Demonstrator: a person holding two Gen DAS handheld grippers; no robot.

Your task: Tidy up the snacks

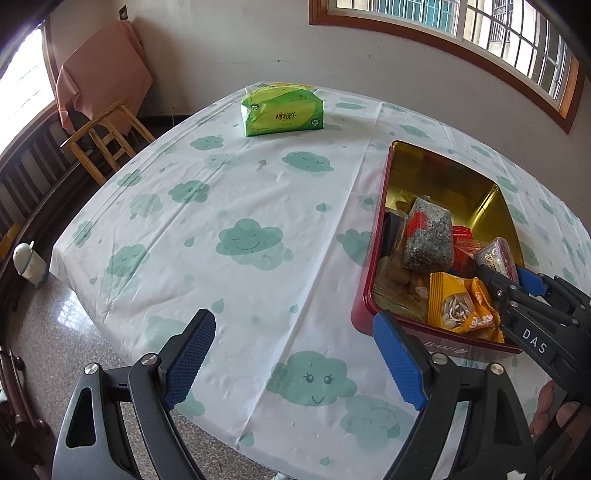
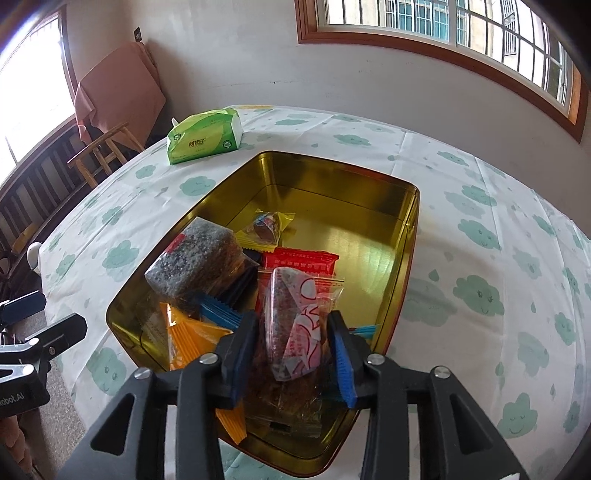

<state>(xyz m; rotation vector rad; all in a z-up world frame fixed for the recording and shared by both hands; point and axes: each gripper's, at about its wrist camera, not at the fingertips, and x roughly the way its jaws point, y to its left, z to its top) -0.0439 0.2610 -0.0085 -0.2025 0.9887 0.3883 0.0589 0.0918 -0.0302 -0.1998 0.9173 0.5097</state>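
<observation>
Red tin (image 1: 369, 280) — gold inside, green tissue pack (image 1: 282, 110), white cloth (image 1: 240, 192) — green clouds

Daylight is pouring through the window (image 1: 480, 33) at the upper right and blowing out the upper left. Glare is shining off the tin's gold interior (image 2: 354, 236). Fisheye distortion is bending the edges; corners are vignetting dark.

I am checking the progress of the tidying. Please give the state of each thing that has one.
tin: open, no lid, partly filled
pink-wrapped snack: between right gripper's fingers, over the tin
left gripper: open, empty, above the tablecloth
tissue pack: lying flat on the table
</observation>
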